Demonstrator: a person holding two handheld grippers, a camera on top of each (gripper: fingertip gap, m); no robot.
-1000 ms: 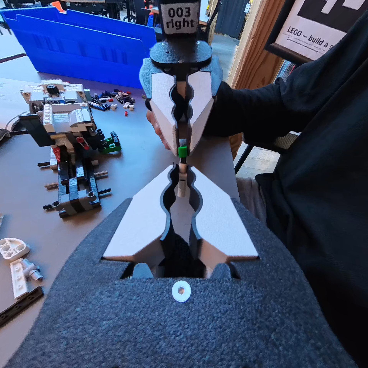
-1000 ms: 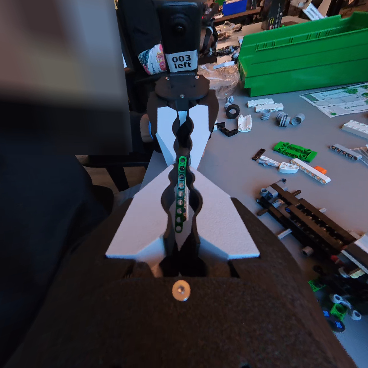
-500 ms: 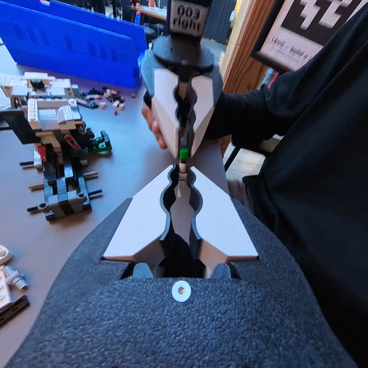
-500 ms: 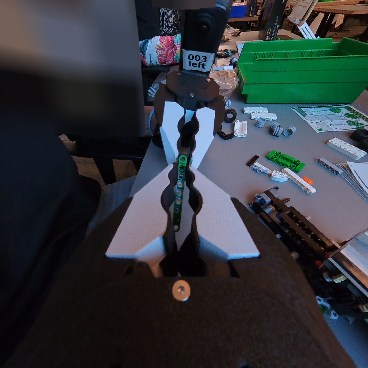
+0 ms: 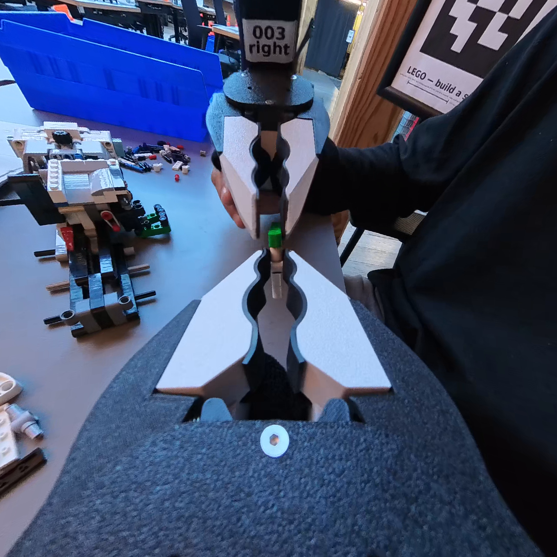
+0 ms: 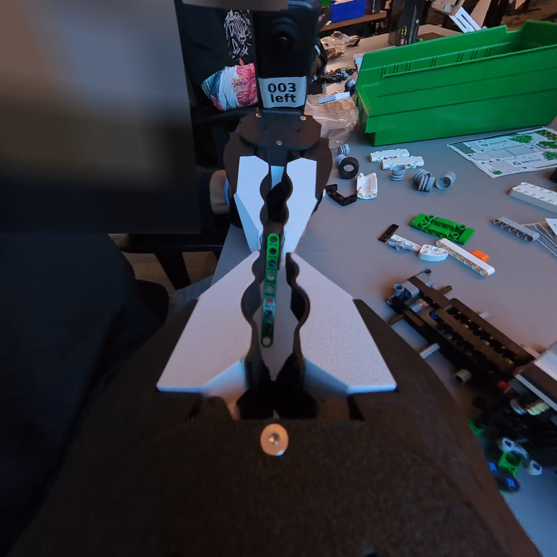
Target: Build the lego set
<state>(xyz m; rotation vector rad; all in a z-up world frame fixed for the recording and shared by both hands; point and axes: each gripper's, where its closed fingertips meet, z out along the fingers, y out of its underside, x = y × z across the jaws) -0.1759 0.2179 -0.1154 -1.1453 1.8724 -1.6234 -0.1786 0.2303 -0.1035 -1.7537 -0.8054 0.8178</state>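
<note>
My left gripper (image 5: 275, 254) is shut on a small tan and grey pin (image 5: 275, 272) that sticks out past its tips. My right gripper (image 6: 272, 256) is shut on a long green beam with holes (image 6: 269, 289), held lengthwise between its fingers. The two grippers meet tip to tip above the table's near edge. In the left wrist view the beam's green end (image 5: 275, 235) touches the tip of the pin, under the right gripper (image 5: 272, 235). In the right wrist view the left gripper (image 6: 275, 244) faces mine. The partly built white and black model (image 5: 81, 193) stands on the table to the left.
A blue bin (image 5: 114, 81) stands behind a pile of small parts (image 5: 156, 156). The right wrist view shows a green bin (image 6: 452, 90), an instruction sheet (image 6: 506, 153), grey wheels (image 6: 422, 179), a white beam (image 6: 465, 256) and the black chassis (image 6: 452, 325). A dark sleeve (image 5: 452, 211) fills the right. The grippers are tip to tip, or close to it.
Both grippers stay tip to tip with the pin against the beam's end. The pair has shifted slightly and the views have swung a little. Both grips are unchanged.
</note>
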